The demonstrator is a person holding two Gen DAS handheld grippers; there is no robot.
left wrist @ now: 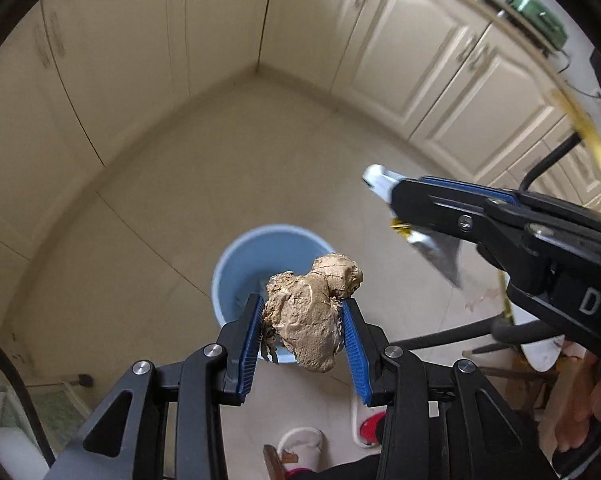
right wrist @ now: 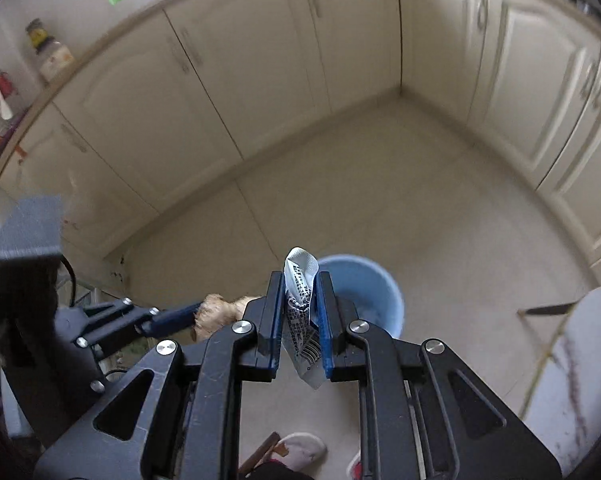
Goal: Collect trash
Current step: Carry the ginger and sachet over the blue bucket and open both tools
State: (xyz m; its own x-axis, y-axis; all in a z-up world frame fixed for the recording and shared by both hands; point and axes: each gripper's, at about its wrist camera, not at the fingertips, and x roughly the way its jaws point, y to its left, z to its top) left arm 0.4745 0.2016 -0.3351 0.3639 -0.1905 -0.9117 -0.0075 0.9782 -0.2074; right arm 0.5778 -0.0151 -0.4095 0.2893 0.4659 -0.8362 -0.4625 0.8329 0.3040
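1. Kitchen corner; cream cabinet doors run along two walls and meet at an inside corner; pale tiled floor below; both views look steeply down.
2. Blue bucket stands on the floor, open end up; in the left wrist view it sits just beyond the left gripper's tips, partly hidden by them; in the right wrist view the same bucket shows just past the right gripper's tips, slightly to the right.
3. Left gripper: jaws part-closed, blue pads pressed against both sides of a tan, knobbly ginger root; root held in the air above the near rim of the bucket; some dark stringy bits hang from its lower left side.
4. Right gripper: jaws nearly together, clamped on a crumpled silver-white wrapper with black print and a barcode; wrapper stands upright between the pads, its top poking beyond the tips, its lower end hanging below them.
5. Cross-check: left wrist view shows the right gripper entering from the right, wrapper ends sticking out either side of its fingers; right wrist view shows the left gripper at left with the ginger root between its pads; the two grippers are near each other, not touching.
6. White slipper on the floor at the bottom edge; white table edge at lower right.
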